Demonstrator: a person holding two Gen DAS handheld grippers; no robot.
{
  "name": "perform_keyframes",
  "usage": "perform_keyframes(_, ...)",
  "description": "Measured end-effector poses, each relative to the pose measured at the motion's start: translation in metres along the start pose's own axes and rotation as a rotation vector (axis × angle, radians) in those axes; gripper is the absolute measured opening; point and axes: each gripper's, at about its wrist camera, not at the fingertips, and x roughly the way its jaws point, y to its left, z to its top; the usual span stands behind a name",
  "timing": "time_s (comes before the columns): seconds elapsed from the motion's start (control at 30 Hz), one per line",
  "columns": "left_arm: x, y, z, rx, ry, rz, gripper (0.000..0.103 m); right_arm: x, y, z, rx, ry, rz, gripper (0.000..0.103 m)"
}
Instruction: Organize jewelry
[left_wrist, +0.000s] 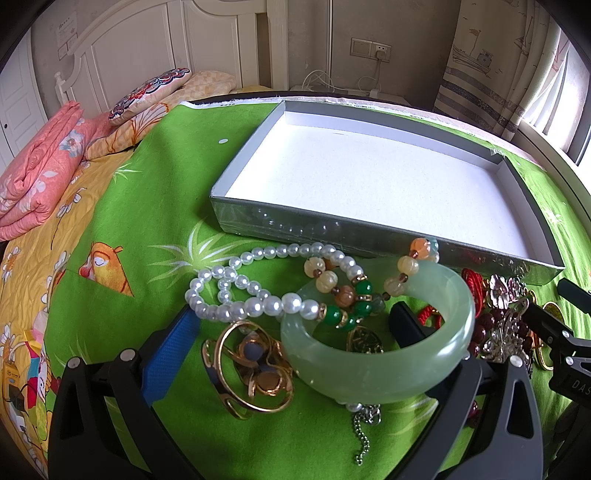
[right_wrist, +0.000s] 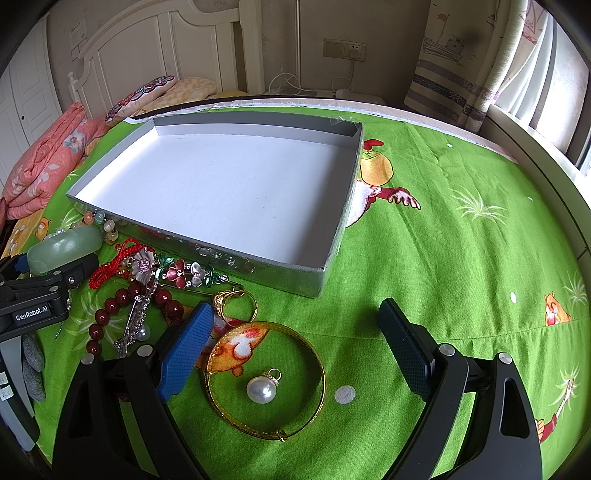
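An empty grey box (left_wrist: 369, 225) with a white floor stands on the green cloth; it also shows in the right wrist view (right_wrist: 325, 266). My left gripper (left_wrist: 295, 325) is open, its fingers (left_wrist: 173, 347) on either side of a pale green jade bangle (left_wrist: 373, 369). A pearl necklace (left_wrist: 258, 302), a bead bracelet (left_wrist: 332, 284) and a gold brooch (left_wrist: 251, 373) lie around it. My right gripper (right_wrist: 299, 339) is open over a gold bangle (right_wrist: 306, 417) with a pearl pendant (right_wrist: 261, 389) inside it. A gold ring (right_wrist: 236, 299) lies just beyond.
A flower hairpin (right_wrist: 177, 273), red cord (right_wrist: 110, 266) and dark red bead bracelet (right_wrist: 110, 314) lie between the grippers. The left gripper body (right_wrist: 33, 306) shows at the right wrist view's left edge. Pink bedding (left_wrist: 37, 170) lies far left. A window ledge (right_wrist: 535, 166) runs at the right.
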Motion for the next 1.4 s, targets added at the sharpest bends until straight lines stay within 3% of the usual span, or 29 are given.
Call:
perform_keyframes(0.43,0.001,-0.003,0.001,0.000,0.011,0.003,0.101,-0.001,-0.002,0.001,-0.035,0.030,0.027,0.087)
perform_keyframes(0.6,-0.014,0.002,-0.012,0.044,0.016,-0.074,0.101,-0.022,-0.017,-0.006,0.020,-0.038,0.073,0.086)
perform_keyframes(0.67,-0.031,0.004,-0.027,0.063,-0.032,-0.125,0.101,-0.034,-0.025,-0.013,0.053,-0.079,0.117,0.087)
perform_keyframes(0.8,-0.068,0.017,-0.048,0.063,-0.171,-0.147,0.101,-0.050,-0.027,-0.027,0.079,-0.110,0.181,0.087)
perform_keyframes(0.9,-0.088,0.033,-0.057,0.033,-0.212,-0.181,0.101,-0.065,-0.010,-0.033,0.006,-0.145,0.201,0.087)
perform_keyframes(1.0,-0.098,0.053,-0.065,0.006,-0.221,-0.167,0.101,-0.080,0.017,-0.031,-0.099,-0.185,0.197,0.086)
perform_keyframes(1.07,-0.104,0.062,-0.071,-0.011,-0.223,-0.158,0.101,-0.082,0.034,-0.029,-0.150,-0.181,0.220,0.081)
perform_keyframes(1.23,-0.113,0.077,-0.092,-0.023,-0.223,-0.151,0.101,-0.066,0.053,-0.023,-0.164,-0.110,0.253,0.045)
perform_keyframes(1.4,-0.114,0.076,-0.103,-0.002,-0.231,-0.152,0.101,-0.052,0.051,-0.016,-0.119,-0.061,0.263,0.030)
